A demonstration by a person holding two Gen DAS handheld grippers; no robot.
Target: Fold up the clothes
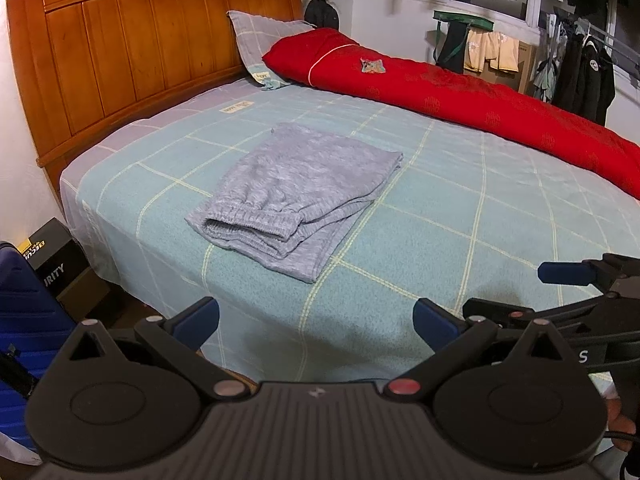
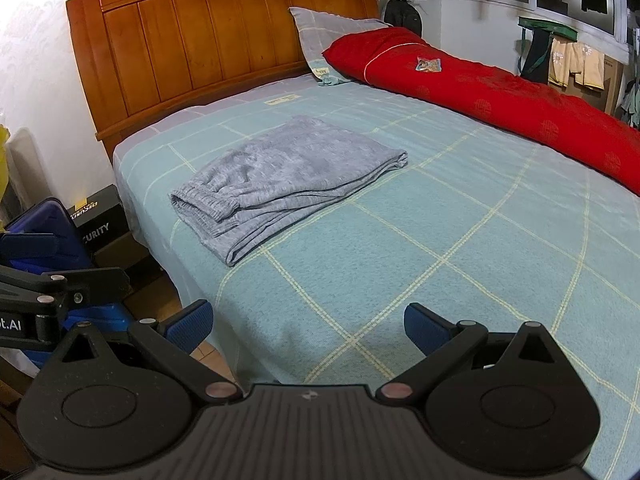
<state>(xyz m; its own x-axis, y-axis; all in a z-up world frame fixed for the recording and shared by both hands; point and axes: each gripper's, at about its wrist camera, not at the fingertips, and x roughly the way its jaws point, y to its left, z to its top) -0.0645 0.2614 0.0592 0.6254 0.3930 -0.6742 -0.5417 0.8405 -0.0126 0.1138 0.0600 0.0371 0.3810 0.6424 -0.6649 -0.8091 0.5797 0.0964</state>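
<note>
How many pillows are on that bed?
1 visible: a grey checked pillow leaning against the wooden headboard, partly behind the red quilt. Others could be hidden behind the quilt.

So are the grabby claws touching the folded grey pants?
Apart. Both wrist views show the left gripper and right gripper open, with bare bedsheet before the folded grey pants.

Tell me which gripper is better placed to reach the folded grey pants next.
Left, marginally. The grey pants lie straight ahead of the open left gripper; from the open right gripper they sit off to its left.
</note>
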